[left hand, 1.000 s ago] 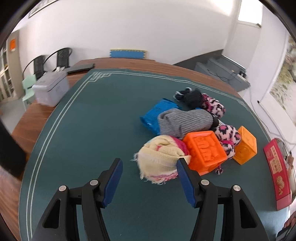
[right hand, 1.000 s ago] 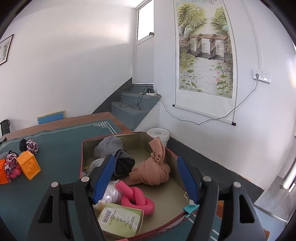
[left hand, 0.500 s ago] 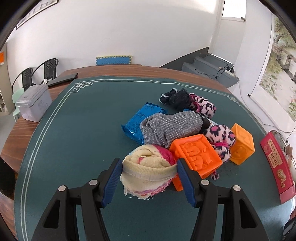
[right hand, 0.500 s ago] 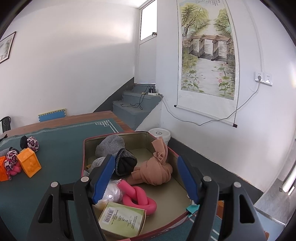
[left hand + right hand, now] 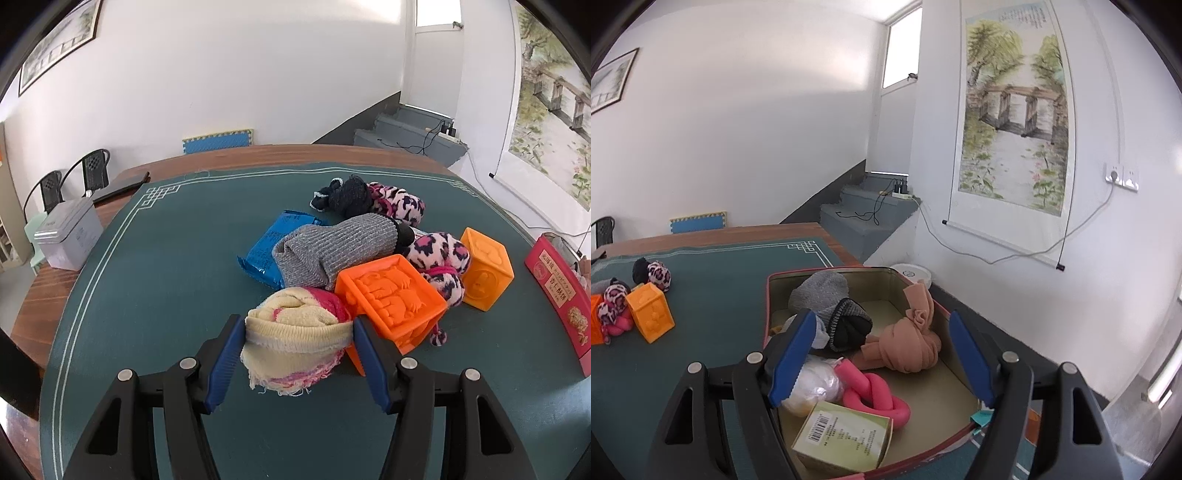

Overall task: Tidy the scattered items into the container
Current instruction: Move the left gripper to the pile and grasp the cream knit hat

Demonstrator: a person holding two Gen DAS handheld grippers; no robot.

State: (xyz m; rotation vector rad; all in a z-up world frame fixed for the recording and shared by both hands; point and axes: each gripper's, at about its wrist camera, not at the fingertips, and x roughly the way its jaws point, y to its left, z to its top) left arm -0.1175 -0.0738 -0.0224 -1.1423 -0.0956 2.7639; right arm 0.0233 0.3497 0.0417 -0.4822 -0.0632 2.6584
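With its fingers spread around the cream-and-pink knit bundle [image 5: 295, 332], the left gripper [image 5: 298, 345] should close squarely, avoiding the orange block [image 5: 391, 299] on the right; right gripper [image 5: 879, 354] hovers agape, empty, over the tin [image 5: 886, 275].

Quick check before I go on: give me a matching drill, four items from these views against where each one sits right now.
Items:
1. cream-and-pink knit bundle
2. pink foam twist
3. blue snack packet
4. grey tin

Places:
A. inside the red-rimmed box
B. on bare wood beside the green mat
C. between the left gripper fingers
D. partly under the grey knit sock

Pairs: 1-C, 2-A, 3-D, 4-B
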